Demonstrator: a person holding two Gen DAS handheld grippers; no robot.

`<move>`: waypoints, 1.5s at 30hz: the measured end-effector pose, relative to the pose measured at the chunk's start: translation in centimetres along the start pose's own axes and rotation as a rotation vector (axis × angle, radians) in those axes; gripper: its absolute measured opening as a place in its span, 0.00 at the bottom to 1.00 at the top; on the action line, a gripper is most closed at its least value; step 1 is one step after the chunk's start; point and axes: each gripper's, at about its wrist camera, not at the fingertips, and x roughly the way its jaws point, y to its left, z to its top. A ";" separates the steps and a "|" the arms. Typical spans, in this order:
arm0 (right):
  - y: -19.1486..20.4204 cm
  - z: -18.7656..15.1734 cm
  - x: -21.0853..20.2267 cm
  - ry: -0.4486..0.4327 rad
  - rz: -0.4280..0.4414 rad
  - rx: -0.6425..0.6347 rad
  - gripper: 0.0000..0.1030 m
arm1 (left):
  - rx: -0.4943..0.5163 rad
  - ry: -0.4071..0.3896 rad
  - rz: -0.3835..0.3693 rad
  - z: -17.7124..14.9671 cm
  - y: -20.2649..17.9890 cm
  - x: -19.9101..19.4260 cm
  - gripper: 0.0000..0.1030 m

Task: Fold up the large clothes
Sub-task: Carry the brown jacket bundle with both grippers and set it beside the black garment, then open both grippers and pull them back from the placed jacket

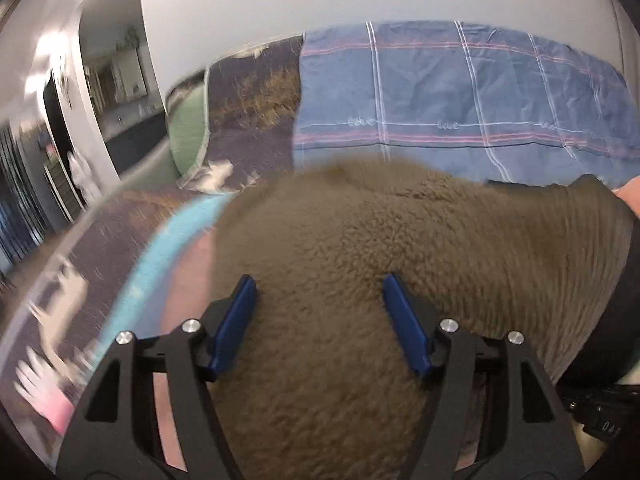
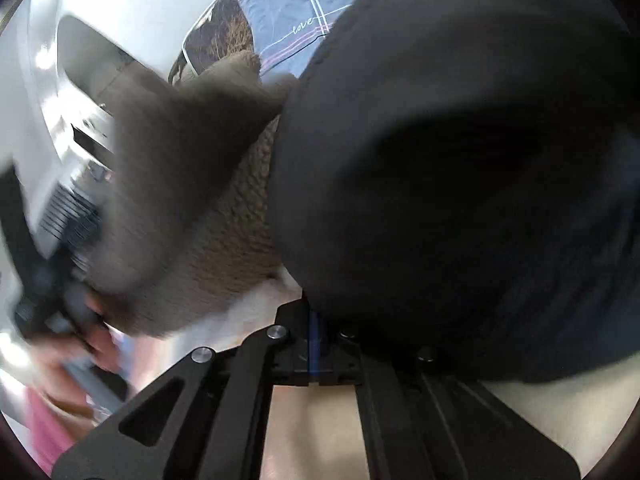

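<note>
A large brown fleece garment [image 1: 360,248] lies on the bed and fills the lower middle of the left wrist view. My left gripper [image 1: 318,300] is open, its blue fingers [image 1: 234,324] spread over the fleece, holding nothing. In the right wrist view the brown fleece [image 2: 192,200] hangs at the left, beside its black part [image 2: 460,184], which fills most of the frame. My right gripper [image 2: 314,344] is shut on that black part; only a thin blue line of the closed pads shows.
A blue plaid cover [image 1: 460,92] lies across the far side of the bed. A dark patterned blanket [image 1: 248,112] and a green pillow [image 1: 186,128] lie at the left. A turquoise strip [image 1: 160,264] borders the fleece. A doorway [image 1: 116,72] is far left.
</note>
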 end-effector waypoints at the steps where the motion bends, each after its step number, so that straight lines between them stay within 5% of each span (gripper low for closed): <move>1: 0.2 -0.2 -0.1 0.001 -0.007 -0.018 0.00 | -0.005 -0.010 0.017 -0.6 0.2 0.2 0.65; 8: 1.8 -2.3 -3.4 -0.028 -0.072 -0.183 0.13 | -0.040 0.019 -0.017 -1.0 2.1 -0.6 0.65; 15: 5.3 -3.6 -7.4 -0.098 -0.144 -0.345 0.17 | -0.080 -0.009 -0.039 -1.8 2.1 -3.0 0.68; 17: 6.5 -4.3 -8.2 -0.126 -0.173 -0.392 0.23 | -0.064 -0.020 -0.052 -2.0 1.8 -4.4 0.78; 30: 9.7 -11.8 -21.7 -0.324 -0.401 -0.487 0.33 | 0.042 -0.147 -0.230 -8.3 -2.7 -21.3 0.98; 45: 11.2 -19.8 -34.3 -0.522 -0.472 -0.470 0.84 | -0.073 -0.229 -0.218 -13.1 -3.4 -37.5 0.98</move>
